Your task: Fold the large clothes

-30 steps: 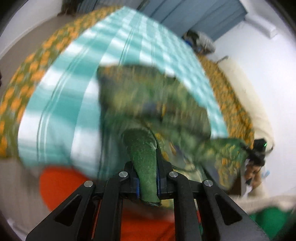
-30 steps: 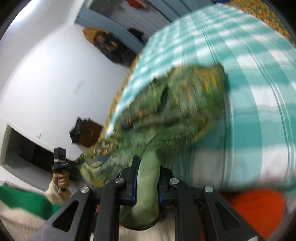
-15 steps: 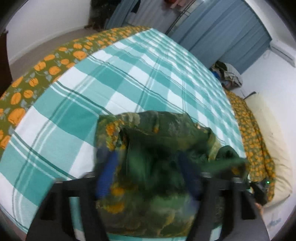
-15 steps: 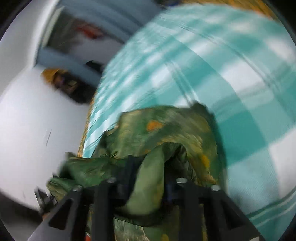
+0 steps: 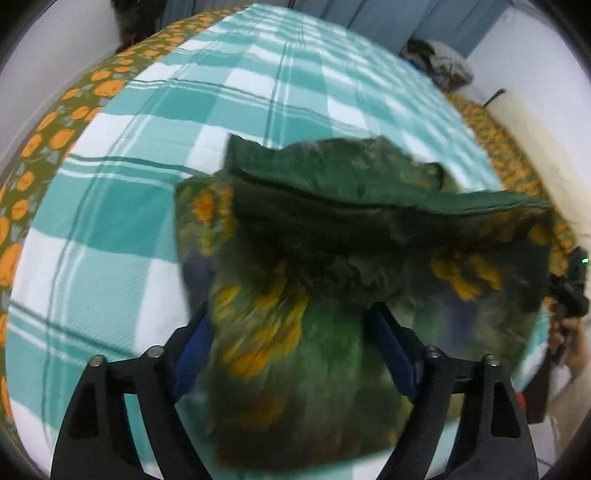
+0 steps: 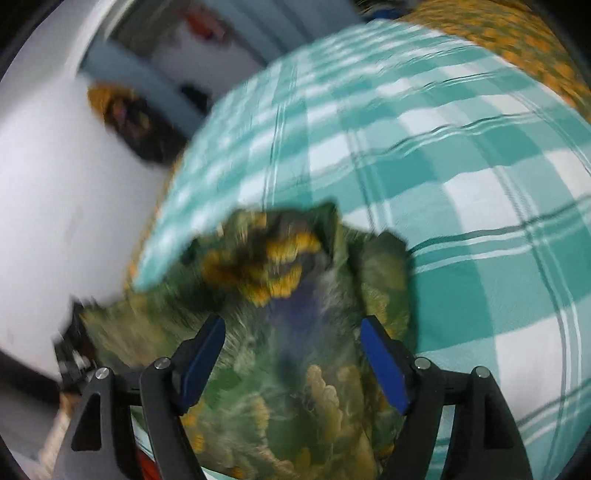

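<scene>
A green garment with orange flower print lies bunched on the teal-and-white checked bedspread near its front edge. In the left wrist view my left gripper stands open, its blue pads wide apart, with loose cloth draped between and over them. The same garment fills the lower middle of the right wrist view. My right gripper has its jaws opening, and the cloth lies slack between the blue pads, which do not press on it. Both views are blurred.
An orange-flowered sheet borders the bedspread on both sides. Blue curtains and a pile of clothes stand beyond the bed. A hand holding the other gripper shows at the right edge. White wall lies left.
Both grippers were shut on folds of the green garment a second ago; both have spread their jaws and let it drop. Both hands have come down toward the bed.
</scene>
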`<control>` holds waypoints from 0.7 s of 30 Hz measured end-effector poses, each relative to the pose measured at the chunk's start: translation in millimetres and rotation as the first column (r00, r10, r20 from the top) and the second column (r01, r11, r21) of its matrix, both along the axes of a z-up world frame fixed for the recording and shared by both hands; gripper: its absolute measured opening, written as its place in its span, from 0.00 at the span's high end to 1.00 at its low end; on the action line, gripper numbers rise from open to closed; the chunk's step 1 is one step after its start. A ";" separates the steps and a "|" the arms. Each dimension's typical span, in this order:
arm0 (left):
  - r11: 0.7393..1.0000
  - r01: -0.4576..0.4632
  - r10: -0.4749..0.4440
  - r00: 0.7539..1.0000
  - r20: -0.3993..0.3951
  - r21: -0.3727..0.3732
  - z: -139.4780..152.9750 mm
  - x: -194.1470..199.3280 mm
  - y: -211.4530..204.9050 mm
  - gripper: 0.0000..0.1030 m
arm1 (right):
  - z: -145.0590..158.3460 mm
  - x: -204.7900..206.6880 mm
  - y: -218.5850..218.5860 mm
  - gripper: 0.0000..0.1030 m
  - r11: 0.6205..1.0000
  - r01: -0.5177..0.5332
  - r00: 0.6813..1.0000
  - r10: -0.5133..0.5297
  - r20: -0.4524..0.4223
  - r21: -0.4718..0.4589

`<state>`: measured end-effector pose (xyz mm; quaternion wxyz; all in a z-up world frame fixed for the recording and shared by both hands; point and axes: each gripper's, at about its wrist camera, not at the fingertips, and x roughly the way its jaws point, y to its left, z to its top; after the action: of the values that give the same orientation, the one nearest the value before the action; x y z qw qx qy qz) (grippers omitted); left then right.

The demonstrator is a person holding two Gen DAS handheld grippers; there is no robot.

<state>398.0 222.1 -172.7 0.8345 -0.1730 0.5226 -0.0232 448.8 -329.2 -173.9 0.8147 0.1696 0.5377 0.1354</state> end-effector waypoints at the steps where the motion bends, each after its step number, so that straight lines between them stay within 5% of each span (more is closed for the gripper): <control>1: 1.000 -0.017 0.017 1.000 0.004 0.015 -1.4 4.6 -4.5 0.22 | -6.3 4.7 12.3 0.25 0.996 -0.020 1.000 0.020 0.001 -0.086; 2: 0.999 -0.038 0.038 0.999 0.008 0.026 -1.5 9.0 -8.0 0.34 | -11.0 7.5 19.7 0.25 0.989 -0.020 1.000 0.021 0.004 -0.144; 3: 0.998 -0.056 0.056 0.998 0.002 0.041 0.0 9.9 -9.2 0.62 | -15.7 10.7 25.7 0.25 0.986 -0.012 1.000 0.013 0.004 -0.169; 5: 0.993 -0.090 0.090 0.996 0.003 0.075 6.3 7.4 -6.1 0.85 | -14.2 10.8 31.9 0.47 0.981 0.022 0.999 -0.016 0.032 -0.191; 6: 0.994 -0.083 0.082 0.996 0.027 0.065 12.6 4.4 -2.5 0.89 | -10.3 8.0 32.7 0.73 0.979 0.029 0.999 -0.022 0.038 -0.201; 7: 0.995 -0.072 0.068 0.996 0.051 0.070 20.1 0.0 -1.5 0.90 | -5.1 4.4 35.9 0.80 0.976 0.030 0.999 -0.020 0.049 -0.215; 12: 0.992 -0.100 0.085 0.980 0.180 0.079 81.2 -2.3 5.6 0.92 | 47.2 -9.3 50.2 0.85 0.943 0.003 0.979 0.065 0.193 -0.333; 16: 0.975 -0.176 0.123 0.935 0.333 0.135 122.7 24.3 1.5 0.92 | 101.4 9.3 58.6 0.87 0.934 0.085 0.930 0.051 0.364 -0.347; 19: 0.945 -0.247 0.150 0.910 0.386 0.213 117.2 45.4 -3.1 0.92 | 121.5 30.2 61.6 0.87 0.929 0.141 0.893 0.031 0.450 -0.343; 21: 0.923 -0.264 0.149 0.915 0.375 0.279 92.4 60.3 -6.1 0.92 | 112.2 46.7 65.5 0.87 0.908 0.149 0.890 0.050 0.453 -0.393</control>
<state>458.4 216.0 -80.3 0.9280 -0.0819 0.3424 0.1222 495.4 -263.7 -61.7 0.9376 -0.0304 0.3448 0.0317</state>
